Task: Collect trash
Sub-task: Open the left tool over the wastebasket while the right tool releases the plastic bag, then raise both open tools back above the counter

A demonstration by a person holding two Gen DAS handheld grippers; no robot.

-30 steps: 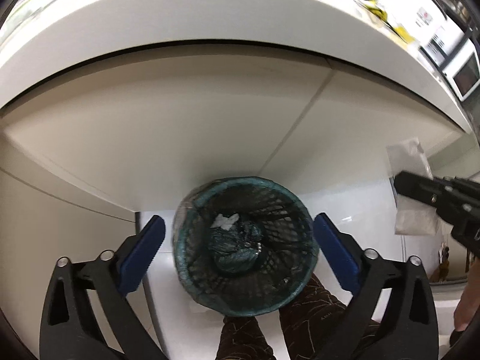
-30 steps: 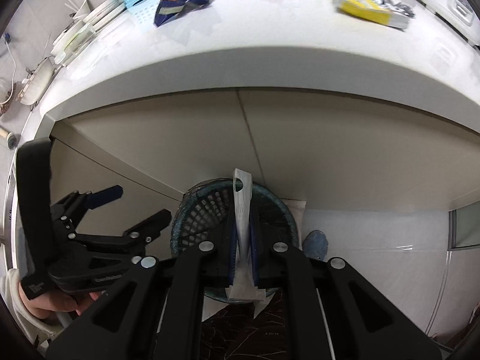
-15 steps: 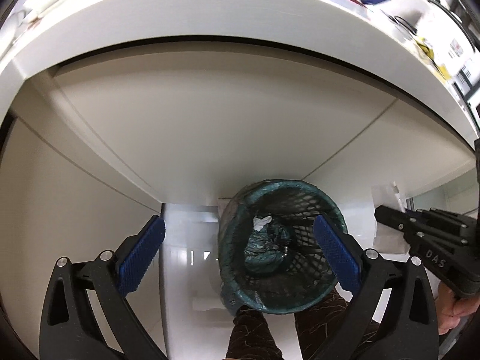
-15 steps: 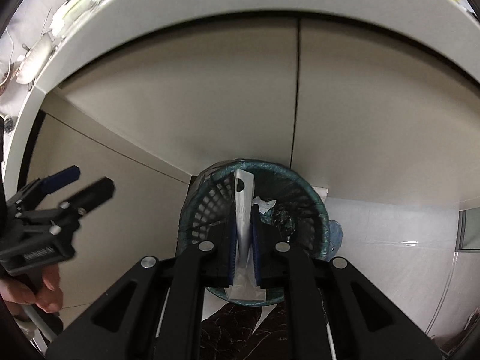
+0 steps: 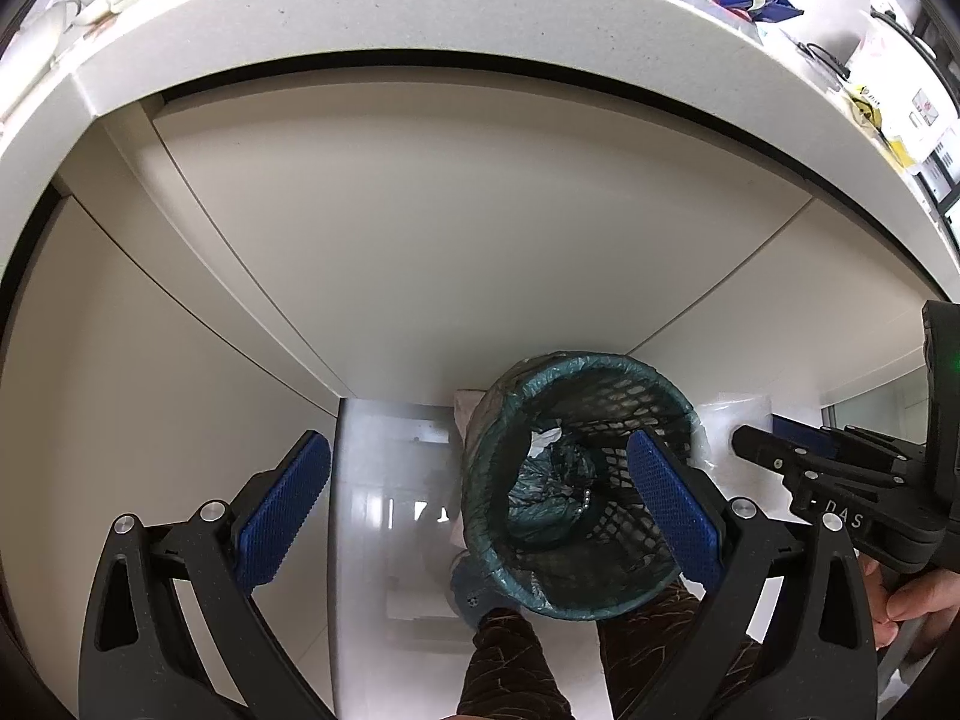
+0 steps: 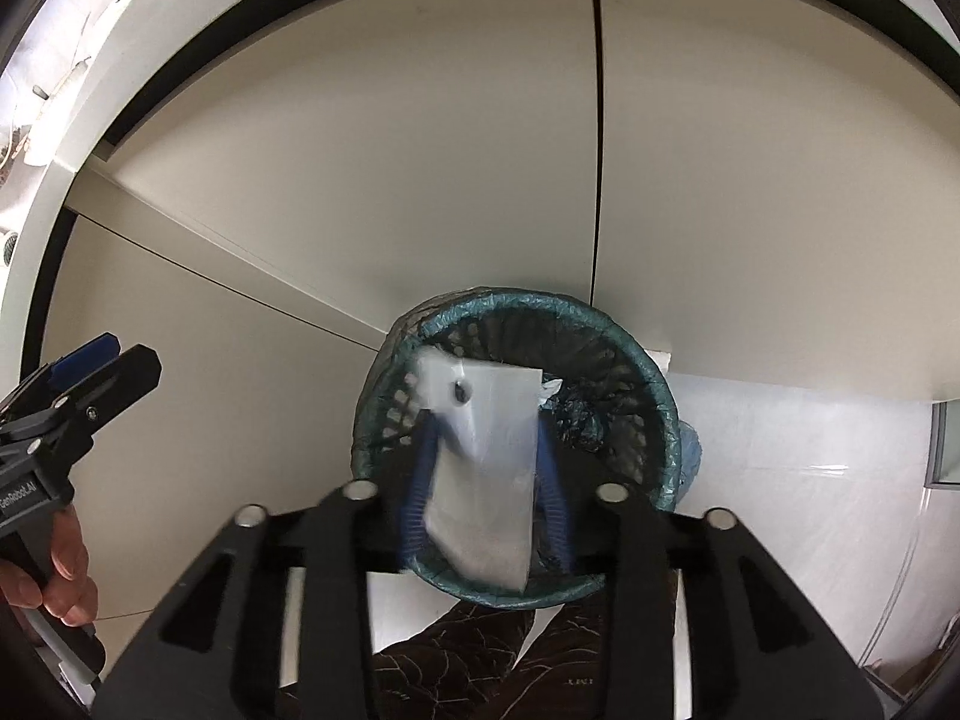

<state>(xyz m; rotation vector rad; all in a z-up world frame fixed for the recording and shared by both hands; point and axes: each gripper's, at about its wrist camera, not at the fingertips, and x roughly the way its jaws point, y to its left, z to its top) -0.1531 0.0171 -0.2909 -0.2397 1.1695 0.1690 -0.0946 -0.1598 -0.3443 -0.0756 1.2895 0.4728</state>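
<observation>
My right tool (image 6: 485, 468) is spread, its jaws either side of the clear plastic bag (image 6: 485, 474); the bag's long axis runs up-and-down, hole end uppermost, above the lined bin (image 6: 630, 348); my left tool (image 5: 480, 504) is spread, empty.

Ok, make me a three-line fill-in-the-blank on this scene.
The clear plastic bag sits between the blue pads of the ____ gripper.
The left gripper is open and holds ____.
The lined mesh bin stands on the ____.
Missing: right; nothing; floor.
</observation>
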